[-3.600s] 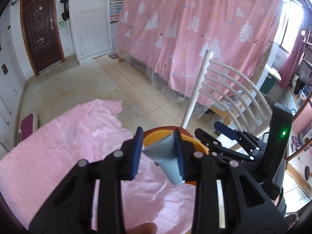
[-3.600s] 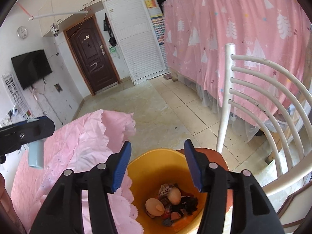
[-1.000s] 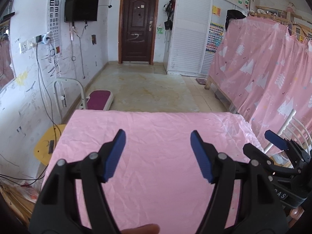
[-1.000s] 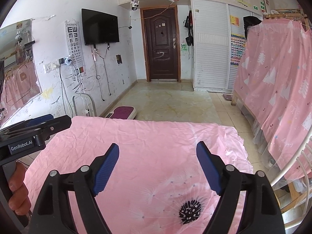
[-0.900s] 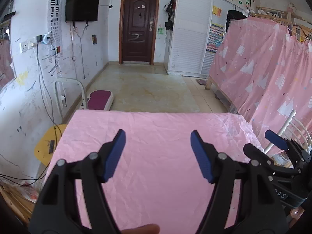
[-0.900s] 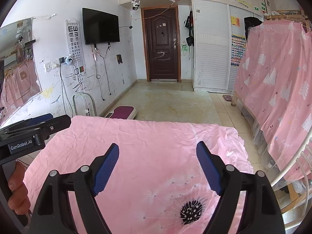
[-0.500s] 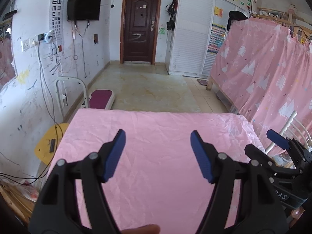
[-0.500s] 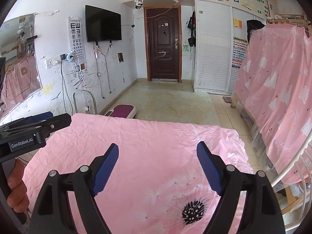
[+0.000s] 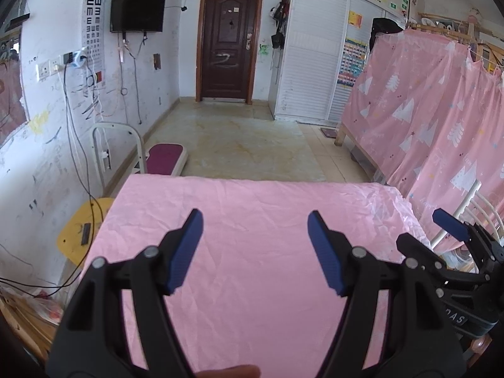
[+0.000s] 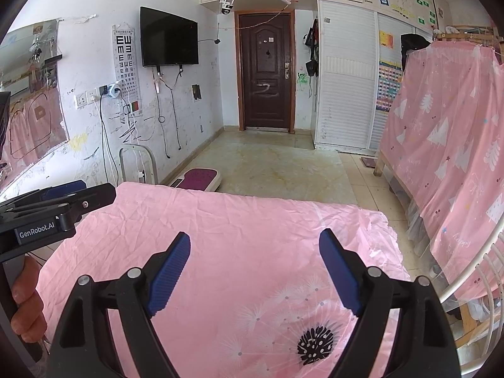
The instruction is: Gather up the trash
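My left gripper [image 9: 254, 217] hangs open over a table under a wrinkled pink cloth [image 9: 252, 208], with nothing between its blue pads. My right gripper [image 10: 255, 234] is open too, over the same cloth [image 10: 239, 220] near a black dandelion print [image 10: 315, 341], and holds nothing. In the left wrist view the right gripper [image 9: 453, 225] shows at the right edge. The left gripper [image 10: 91, 193] and a person's fingers [image 10: 26, 299] show at the left edge of the right wrist view. No trash and no bin show in either view.
A white slatted chair back [image 10: 475, 271] stands at the table's right side, with a pink curtained bed [image 9: 441, 110] beyond it. Left of the table are a yellow stool [image 9: 78, 230], a white metal frame [image 9: 116, 145], hanging cables and a maroon step [image 9: 163, 157]. Bare tiled floor leads to a dark door [image 9: 228, 41].
Seconds ago the left gripper held a grey-blue cup over an orange bin of trash. Both grippers now face the pink table, the left one empty. Over the last second, hardly anything moved.
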`<state>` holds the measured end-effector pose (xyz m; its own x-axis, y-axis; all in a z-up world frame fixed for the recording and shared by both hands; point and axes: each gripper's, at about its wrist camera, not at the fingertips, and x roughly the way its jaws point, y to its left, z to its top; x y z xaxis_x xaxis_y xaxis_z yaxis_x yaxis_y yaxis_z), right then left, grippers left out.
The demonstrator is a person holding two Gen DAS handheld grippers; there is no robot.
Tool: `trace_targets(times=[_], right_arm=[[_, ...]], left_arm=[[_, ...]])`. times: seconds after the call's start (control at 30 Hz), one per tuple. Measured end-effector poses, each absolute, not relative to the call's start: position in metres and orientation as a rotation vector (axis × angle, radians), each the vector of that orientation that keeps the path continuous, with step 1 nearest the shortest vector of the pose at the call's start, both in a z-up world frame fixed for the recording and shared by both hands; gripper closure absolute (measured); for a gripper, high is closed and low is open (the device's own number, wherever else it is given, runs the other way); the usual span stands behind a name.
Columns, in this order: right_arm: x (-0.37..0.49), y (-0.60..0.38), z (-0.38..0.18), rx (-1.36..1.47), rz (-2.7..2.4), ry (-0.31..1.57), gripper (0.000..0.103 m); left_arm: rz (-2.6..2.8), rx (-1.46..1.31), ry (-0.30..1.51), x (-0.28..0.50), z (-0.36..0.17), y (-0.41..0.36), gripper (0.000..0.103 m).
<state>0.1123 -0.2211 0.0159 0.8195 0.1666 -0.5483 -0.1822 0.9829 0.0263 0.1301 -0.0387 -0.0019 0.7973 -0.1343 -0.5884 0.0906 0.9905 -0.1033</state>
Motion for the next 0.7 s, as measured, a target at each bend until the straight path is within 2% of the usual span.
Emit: trace_targets(times=[0.3, 0.37, 0.7], right_arm=[[0.1127, -0.2207, 0.0163, -0.029, 0.185, 0.582, 0.029], [0.1127, -0.2206, 0.0162, -0.029, 0.185, 0.583, 0.029], [0.1136, -0.2199, 0.0151, -0.03, 0.186, 0.586, 0.029]], left_arm=[[-0.115, -0.075, 0.64, 0.1319, -0.0026, -0.0382, 0.037], [-0.114, -0.078, 0.639, 0.1325, -0.0029, -0.0386, 0.031], [-0.11, -0.08, 0.645, 0.1331, -0.0057, -0.0381, 0.031]])
